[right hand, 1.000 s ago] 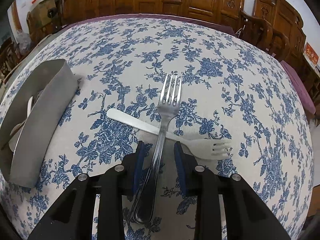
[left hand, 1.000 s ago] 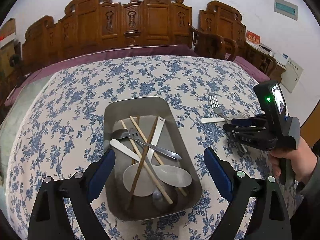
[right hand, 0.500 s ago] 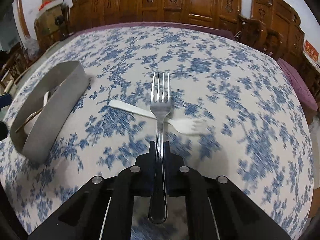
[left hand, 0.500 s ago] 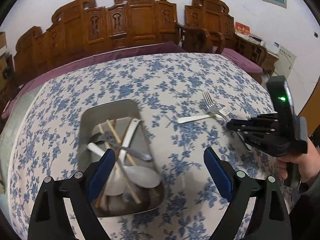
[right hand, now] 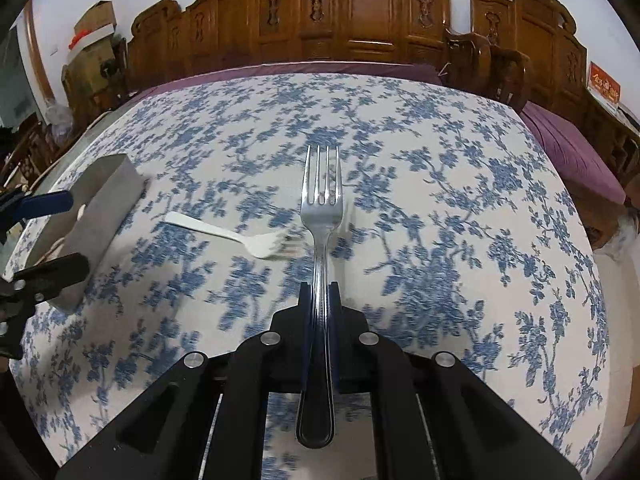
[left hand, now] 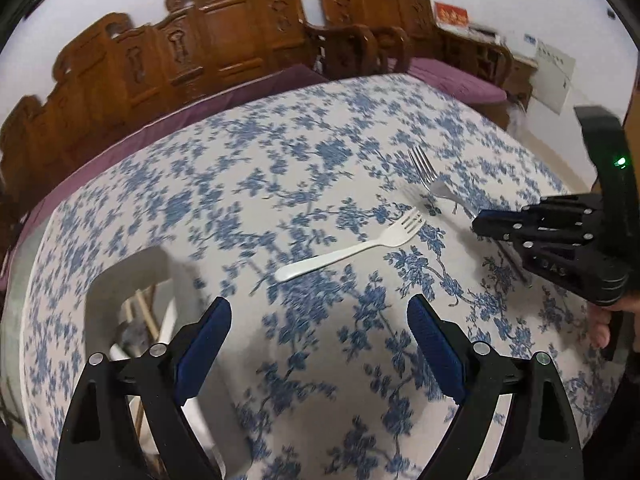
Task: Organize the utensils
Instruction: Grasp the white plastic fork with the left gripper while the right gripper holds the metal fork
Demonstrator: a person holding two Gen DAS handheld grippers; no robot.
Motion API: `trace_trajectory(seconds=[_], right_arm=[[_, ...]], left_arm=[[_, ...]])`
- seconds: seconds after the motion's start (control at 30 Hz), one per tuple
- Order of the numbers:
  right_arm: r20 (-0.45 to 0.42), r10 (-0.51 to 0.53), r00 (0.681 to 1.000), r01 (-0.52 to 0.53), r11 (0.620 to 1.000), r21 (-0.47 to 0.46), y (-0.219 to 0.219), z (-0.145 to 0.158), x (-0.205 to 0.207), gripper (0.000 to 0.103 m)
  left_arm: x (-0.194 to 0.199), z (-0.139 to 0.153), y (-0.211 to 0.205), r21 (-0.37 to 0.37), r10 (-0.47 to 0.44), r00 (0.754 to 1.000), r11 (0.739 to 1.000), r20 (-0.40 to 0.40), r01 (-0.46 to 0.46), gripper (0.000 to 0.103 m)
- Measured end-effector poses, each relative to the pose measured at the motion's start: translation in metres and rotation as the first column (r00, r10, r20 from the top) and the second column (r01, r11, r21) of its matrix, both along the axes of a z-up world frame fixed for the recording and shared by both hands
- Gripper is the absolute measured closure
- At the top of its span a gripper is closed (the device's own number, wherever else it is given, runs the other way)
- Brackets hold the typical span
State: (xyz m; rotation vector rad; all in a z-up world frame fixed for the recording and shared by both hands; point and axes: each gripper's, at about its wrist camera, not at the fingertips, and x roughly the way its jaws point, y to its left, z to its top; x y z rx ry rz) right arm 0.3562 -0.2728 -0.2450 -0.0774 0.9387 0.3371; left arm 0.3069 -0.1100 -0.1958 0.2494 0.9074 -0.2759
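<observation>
A: Left to right: metal tray [left hand: 120, 280] at 9 o'clock, left tool [left hand: 320, 344] spread wide with nothing in it, hovering over the table [left hand: 248, 184].

B: And the white fork [left hand: 352, 250]?

A: Flat on the cloth past that tool, around 12. Looks light and plasticky; I'd pinch mid-handle.

B: Right tool [right hand: 320, 300]?

A: Clamped on the metal fork [right hand: 322, 200], lifted, tines forward. Stiff, slick steel.
</observation>
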Motion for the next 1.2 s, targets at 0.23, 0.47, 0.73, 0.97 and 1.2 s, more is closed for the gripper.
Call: trace_trajectory(seconds=[0.23,0.47,0.73,0.97,1.2], right_arm=[[-0.037,-0.018,0.999,0.018,1.000,-0.001,-0.013,-0.012,0.013,0.094],[-0.058,-0.014,0.998,0.015,1.000,0.005,-0.015,-0.018,0.018,0.094],[-0.057,-0.007,0.998,0.008,1.000,0.014,-0.018,-0.016,0.020,0.094],[-0.056,0.006,0.998,-0.005,1.000,0.010,-0.013,-0.015,0.019,0.094],[-0.059,0.017,0.998,-0.016,1.000,0.007,-0.011,-0.015,0.019,0.093]], left_arm=[[0.030,-0.021,-0.028,0.089,-0.058,0.997,0.994,-0.042,0.061,0.019],[0.061,-0.040,-0.047,0.160,-0.096,0.993,0.982,-0.062,0.105,0.022],[0.078,-0.061,-0.061,0.231,-0.136,0.985,0.960,-0.109,0.159,0.034],[0.078,-0.062,-0.061,0.169,-0.160,0.976,0.968,-0.150,0.185,0.055],[0.069,-0.061,-0.070,0.164,-0.197,0.961,0.959,-0.195,0.230,0.087]])
